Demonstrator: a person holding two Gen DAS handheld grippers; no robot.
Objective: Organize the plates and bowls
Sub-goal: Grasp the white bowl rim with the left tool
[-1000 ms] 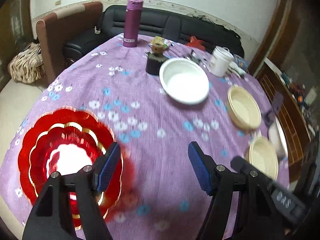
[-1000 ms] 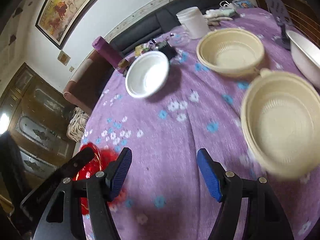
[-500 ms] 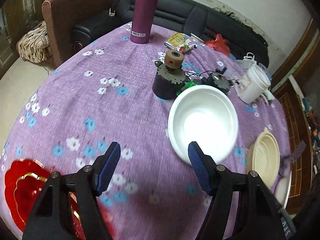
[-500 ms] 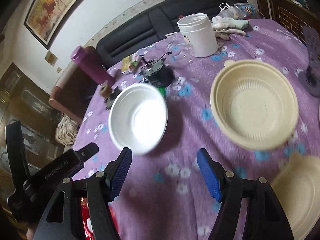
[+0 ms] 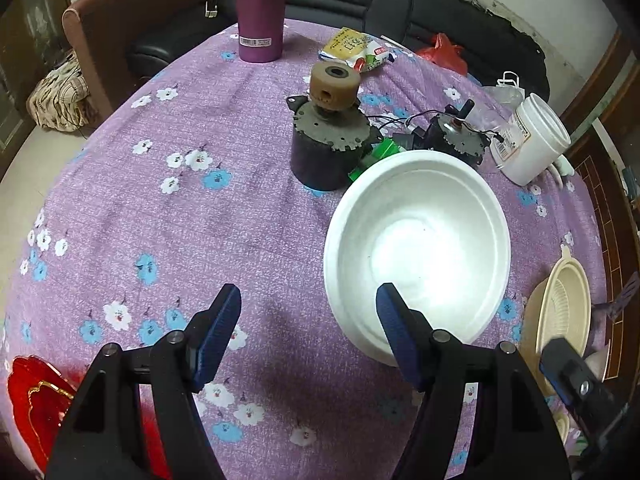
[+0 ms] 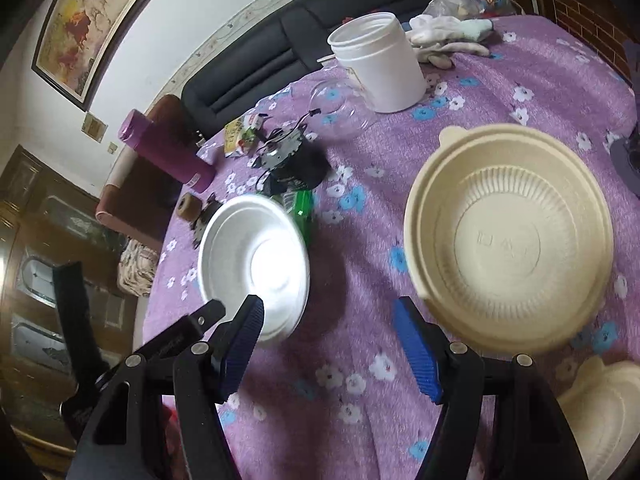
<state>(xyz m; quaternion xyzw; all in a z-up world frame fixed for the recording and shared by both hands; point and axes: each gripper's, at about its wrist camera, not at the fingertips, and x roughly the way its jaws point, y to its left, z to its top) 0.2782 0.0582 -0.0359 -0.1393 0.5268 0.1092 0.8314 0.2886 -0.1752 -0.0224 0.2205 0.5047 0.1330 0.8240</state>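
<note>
the white bowl (image 5: 416, 248) sits upright on the purple cloth (image 5: 208, 216), its near rim behind the left claw's right finger at about 4 o'clock in the left view. the left claw (image 5: 308, 320) hangs over bare cloth with its jaws wide apart and nothing between them. at 12 o'clock from the bowl stands a dark motor (image 5: 328, 148) with a tan wheel on top, just beside the rim; a white tub (image 5: 532, 140) lies tilted at 1 o'clock, a purple flask (image 5: 260, 8) at 11. a red plate (image 5: 36, 404) shows at 8 o'clock, at the table edge.

in the right view the right claw (image 6: 328, 344) is also wide open and empty — the white bowl (image 6: 252, 260) at 10 o'clock, a cream bowl (image 6: 508, 236) at 2 o'clock, apart from each other. a second cream bowl (image 6: 600, 412) peeks in at 4 o'clock.
</note>
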